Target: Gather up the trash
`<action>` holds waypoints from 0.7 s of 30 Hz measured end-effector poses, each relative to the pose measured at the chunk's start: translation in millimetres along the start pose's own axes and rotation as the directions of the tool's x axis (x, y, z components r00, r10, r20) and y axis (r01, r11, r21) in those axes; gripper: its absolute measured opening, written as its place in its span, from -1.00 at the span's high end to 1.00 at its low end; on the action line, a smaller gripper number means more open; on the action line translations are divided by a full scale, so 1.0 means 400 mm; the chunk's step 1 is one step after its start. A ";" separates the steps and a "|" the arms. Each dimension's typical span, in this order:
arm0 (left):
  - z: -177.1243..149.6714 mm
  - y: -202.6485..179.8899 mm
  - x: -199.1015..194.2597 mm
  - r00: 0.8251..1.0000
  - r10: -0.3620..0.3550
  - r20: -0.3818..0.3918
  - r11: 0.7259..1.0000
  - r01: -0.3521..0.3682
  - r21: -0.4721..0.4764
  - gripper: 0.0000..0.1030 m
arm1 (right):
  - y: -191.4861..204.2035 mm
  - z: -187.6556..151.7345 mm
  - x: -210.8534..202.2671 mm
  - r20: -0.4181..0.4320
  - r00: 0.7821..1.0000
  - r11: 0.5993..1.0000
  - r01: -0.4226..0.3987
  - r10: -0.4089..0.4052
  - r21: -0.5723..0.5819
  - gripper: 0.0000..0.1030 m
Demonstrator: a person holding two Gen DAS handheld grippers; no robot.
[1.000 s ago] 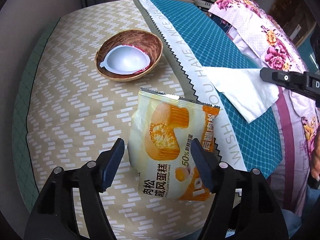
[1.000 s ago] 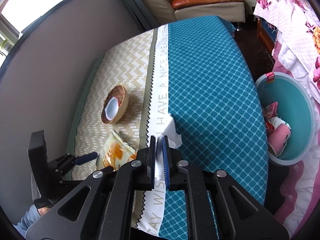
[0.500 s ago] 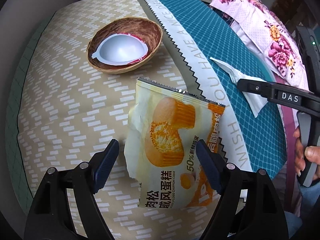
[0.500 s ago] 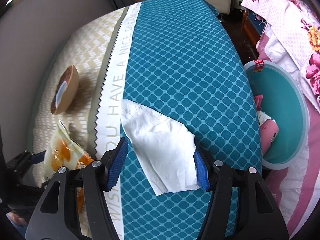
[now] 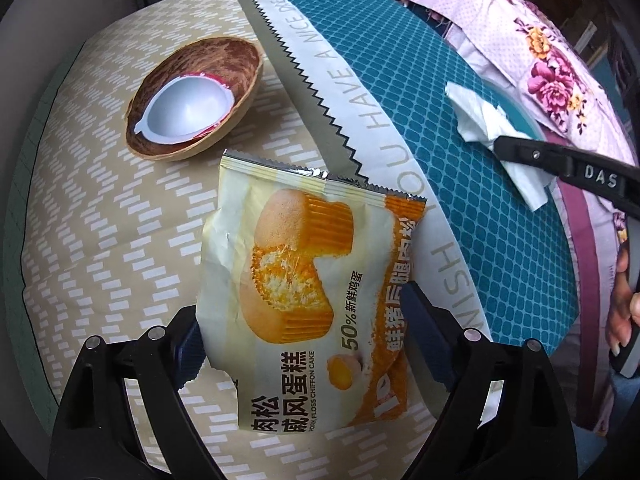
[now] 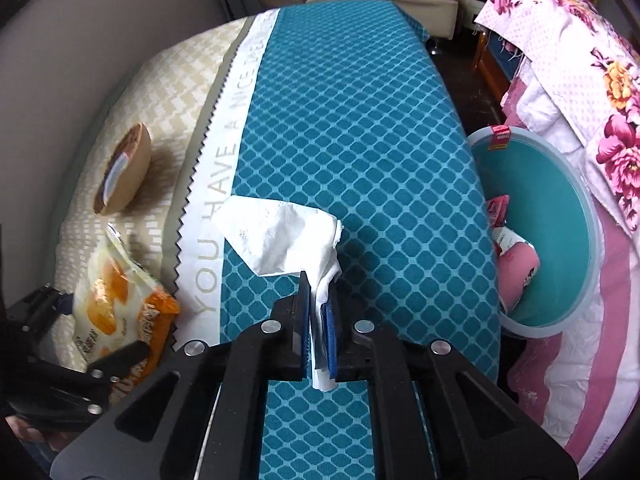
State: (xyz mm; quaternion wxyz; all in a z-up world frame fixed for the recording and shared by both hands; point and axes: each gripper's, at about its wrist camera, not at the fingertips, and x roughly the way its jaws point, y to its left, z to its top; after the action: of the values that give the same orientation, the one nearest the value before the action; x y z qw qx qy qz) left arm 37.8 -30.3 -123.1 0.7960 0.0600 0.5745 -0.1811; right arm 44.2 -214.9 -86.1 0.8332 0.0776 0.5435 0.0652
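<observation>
A: What has moved since a second ago?

B: The right gripper (image 6: 318, 316) opened over the tissue (image 6: 280, 240) and has just closed; it now pinches the tissue's near edge at centre frame. The left gripper (image 5: 308, 340) has dropped closer with its jaws just widening, and it straddles the cake wrapper (image 5: 304, 256), pads apart, not pressing.

A: How far along is the collecting?

B: About midway, I'd judge. The teal bin (image 6: 560, 216) at the right edge already holds some rubbish. The tissue is gripped but not binned, the wrapper lies ungrasped, and a peeled lid (image 5: 184, 114) sits in the brown bowl (image 5: 224, 56), upper left.
</observation>
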 end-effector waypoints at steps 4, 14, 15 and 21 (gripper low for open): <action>0.011 -0.038 -0.011 1.000 -0.011 0.021 1.000 0.011 0.016 0.25 | -0.023 0.007 -0.041 0.044 0.999 0.999 -0.022 0.021 0.028 0.88; 0.108 -0.142 -0.047 0.998 -0.030 0.052 0.997 0.026 0.074 0.83 | -0.143 0.046 -0.135 0.164 0.985 0.990 -0.067 0.046 0.123 0.88; 0.125 -0.157 -0.052 0.998 -0.036 0.060 0.996 0.031 0.084 0.85 | -0.177 0.051 -0.150 0.184 0.982 0.987 -0.064 0.036 0.147 0.88; 0.204 -0.237 -0.051 0.993 -0.080 0.082 0.989 0.069 0.129 0.92 | -0.290 0.057 -0.188 0.215 0.977 0.970 -0.049 -0.003 0.237 0.88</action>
State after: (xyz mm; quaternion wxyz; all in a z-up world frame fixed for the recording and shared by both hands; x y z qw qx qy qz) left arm 71.2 -138.7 -66.3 0.8074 0.0806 0.5288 -0.2487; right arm 37.9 -344.3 -32.7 0.8704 0.1910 0.4538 -0.0004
